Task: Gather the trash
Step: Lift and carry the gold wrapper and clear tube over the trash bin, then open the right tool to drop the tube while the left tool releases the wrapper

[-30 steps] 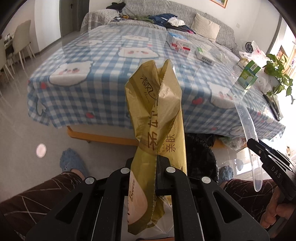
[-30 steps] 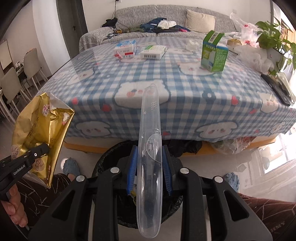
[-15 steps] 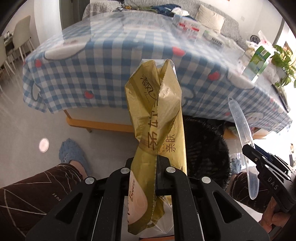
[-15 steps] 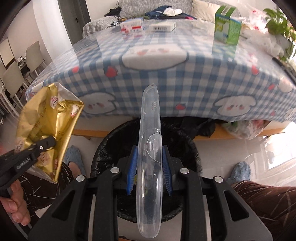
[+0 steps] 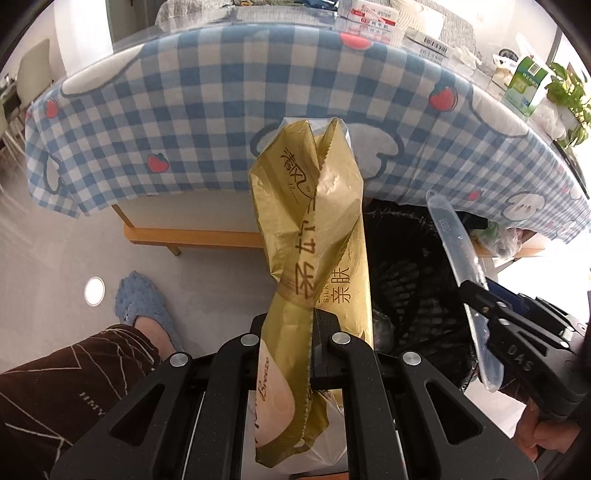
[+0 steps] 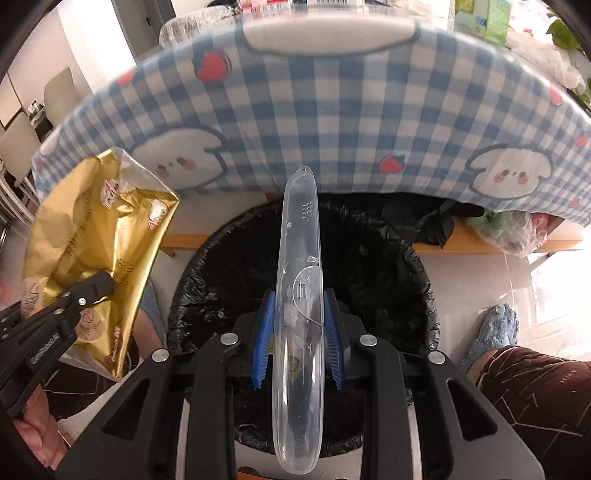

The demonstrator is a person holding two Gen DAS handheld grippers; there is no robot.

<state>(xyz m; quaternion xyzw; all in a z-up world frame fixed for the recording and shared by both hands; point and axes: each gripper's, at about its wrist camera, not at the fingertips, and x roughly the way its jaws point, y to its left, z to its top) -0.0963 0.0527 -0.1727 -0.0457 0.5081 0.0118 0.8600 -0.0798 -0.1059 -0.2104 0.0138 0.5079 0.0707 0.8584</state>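
My left gripper [image 5: 312,332] is shut on a crumpled gold wrapper [image 5: 314,236], held upright beside the bin's left rim; the wrapper also shows in the right wrist view [image 6: 92,243]. My right gripper [image 6: 299,325] is shut on a clear plastic toothbrush case [image 6: 299,280], held directly over the open bin; the case also shows in the left wrist view [image 5: 458,258]. The bin [image 6: 388,266] is round, lined with a black bag [image 5: 410,280], and stands on the floor under the table's edge.
A table with a blue checked cloth [image 6: 332,110] overhangs the bin's far side, with boxes [image 5: 369,20] and a green carton [image 5: 524,85] on top. The person's legs and blue slippers [image 5: 142,302] flank the bin. Plastic bags [image 6: 513,232] lie under the table at right.
Both grippers have moved down and closer to the bin. The toothbrush case now hangs over the bin's mouth and the wrapper is lower beside it. Both grips are unchanged.
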